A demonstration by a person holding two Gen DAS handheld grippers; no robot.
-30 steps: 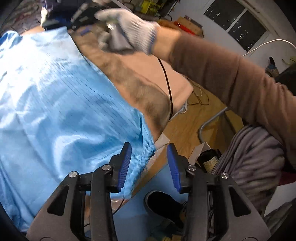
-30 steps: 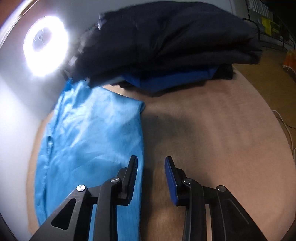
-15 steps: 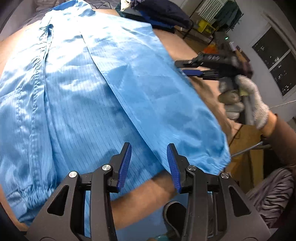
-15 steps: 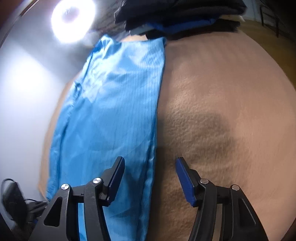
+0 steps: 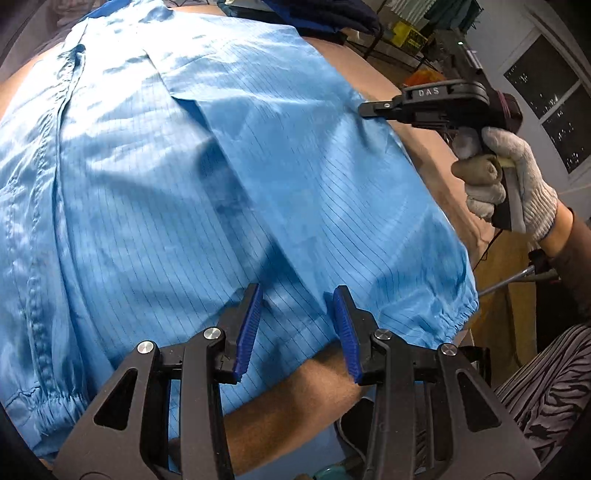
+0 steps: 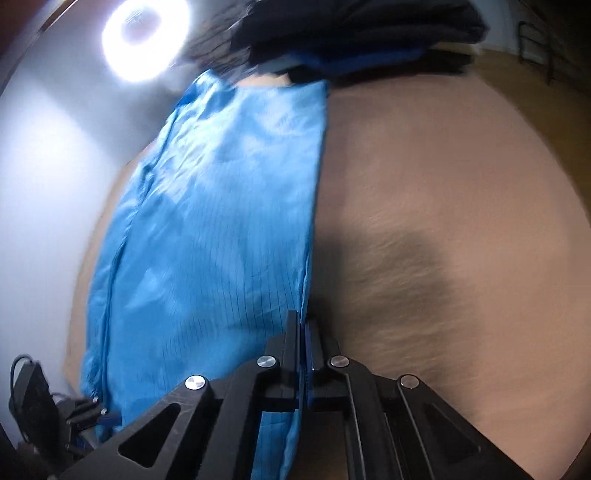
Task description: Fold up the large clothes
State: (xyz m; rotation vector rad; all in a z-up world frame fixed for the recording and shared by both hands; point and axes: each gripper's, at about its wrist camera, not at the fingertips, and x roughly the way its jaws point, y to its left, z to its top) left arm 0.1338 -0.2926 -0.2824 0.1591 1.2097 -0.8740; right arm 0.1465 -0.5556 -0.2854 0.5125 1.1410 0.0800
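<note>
A large light-blue pinstriped garment lies spread flat on a table with a brown fuzzy cover. My left gripper stands open just above the garment's near hem, its blue pads apart and pressing on nothing. In the left wrist view my right gripper, held by a gloved hand, reaches the garment's right edge. In the right wrist view the right gripper is shut, with that edge of the garment pinched between its pads.
A stack of dark folded clothes sits at the table's far end, next to a bright ring light. Bare brown cover lies to the right of the garment. Grey striped cloth and wooden floor lie beyond the table's near edge.
The right gripper's jaws, apart half a second ago, have shut on the garment's right edge. The left gripper has swung in over the garment and come down toward its near hem.
</note>
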